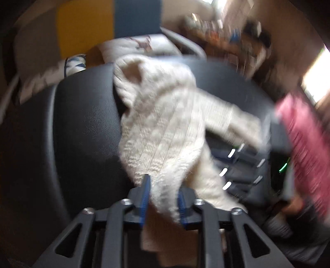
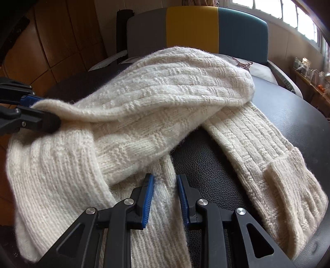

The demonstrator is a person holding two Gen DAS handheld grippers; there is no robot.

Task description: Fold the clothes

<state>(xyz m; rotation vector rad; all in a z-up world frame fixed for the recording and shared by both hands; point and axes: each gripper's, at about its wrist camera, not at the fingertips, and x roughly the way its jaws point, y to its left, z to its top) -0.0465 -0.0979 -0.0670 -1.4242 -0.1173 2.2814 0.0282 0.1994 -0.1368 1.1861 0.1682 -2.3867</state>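
- The cream cable-knit woollen sweater (image 2: 144,107) lies bunched on the black leather-textured bench (image 2: 288,115).
- The left tongs (image 1: 163,193) are clamped on a fold of the knit, lifting one edge off the bench.
- The right tongs (image 2: 166,185) stand slightly parted astride a ribbed strip; whether their pads press it, I cannot tell.

A home living room, probably: a tricolour armchair (image 2: 198,31) with a deer-print cushion (image 2: 243,61), wood-panelled wall (image 2: 61,41), windows (image 2: 278,12), and a cluttered shelf (image 2: 309,72) of small items.
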